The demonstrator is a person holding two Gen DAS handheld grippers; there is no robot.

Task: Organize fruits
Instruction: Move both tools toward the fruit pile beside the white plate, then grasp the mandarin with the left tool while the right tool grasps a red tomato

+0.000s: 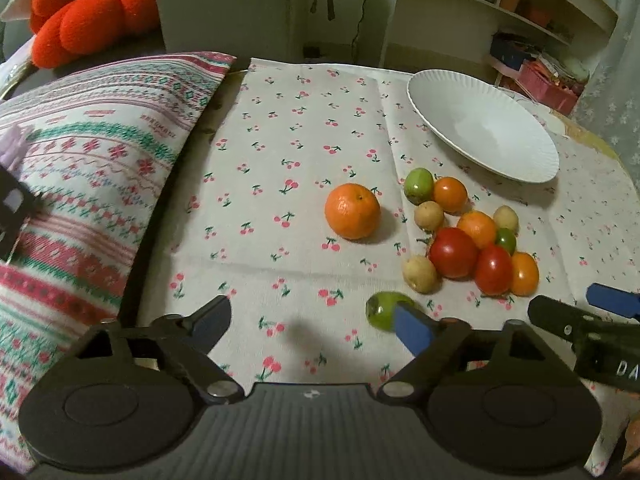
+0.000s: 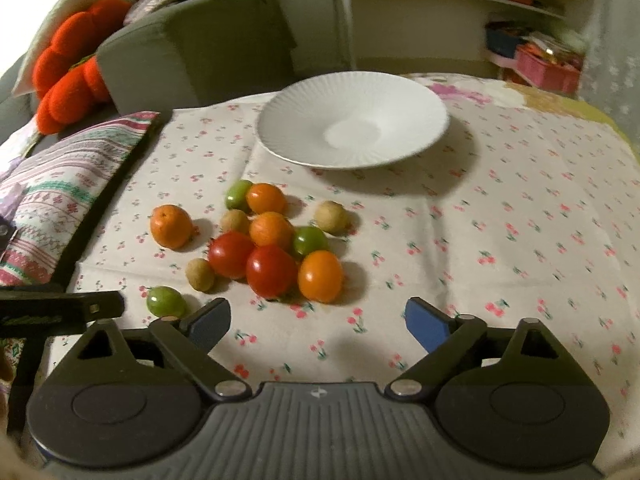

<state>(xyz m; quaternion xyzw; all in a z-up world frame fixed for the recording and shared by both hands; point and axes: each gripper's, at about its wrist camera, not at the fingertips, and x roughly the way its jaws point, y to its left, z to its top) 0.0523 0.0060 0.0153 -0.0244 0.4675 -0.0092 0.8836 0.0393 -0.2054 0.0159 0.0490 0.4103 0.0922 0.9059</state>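
- Fruit pile (image 2: 276, 240) lies on the cherry-print cloth (image 2: 500, 240) covering the surface, near the white plate (image 2: 352, 120) but apart from it; plate holds nothing.
- Pile make-up: two red tomatoes (image 2: 270, 270) touching side by side, orange fruits around them, green ones and small tan ones at the edges.
- One larger orange (image 1: 352, 216) sits alone, apart from the pile on the side towards the patterned cushion (image 1: 80, 184).
- One green fruit (image 1: 384, 308) lies by itself at the near edge of the pile, just beside the blue pad of the left tongs' finger; contact cannot be told.
- Left tongs (image 1: 316, 320): spread wide, nothing between the pads, only bare cloth.
- Right tongs (image 2: 318, 320): spread wide too, empty, hovering over the cloth just short of the pile; nearest fruit is the orange one (image 2: 320, 276) next to the tomatoes.
- Each tool shows at the edge of the other's view.
- Beyond the surface: grey sofa (image 2: 192, 48) with a red-orange plush cushion (image 2: 68, 80); white shelves (image 1: 500, 12) with cluttered contents.
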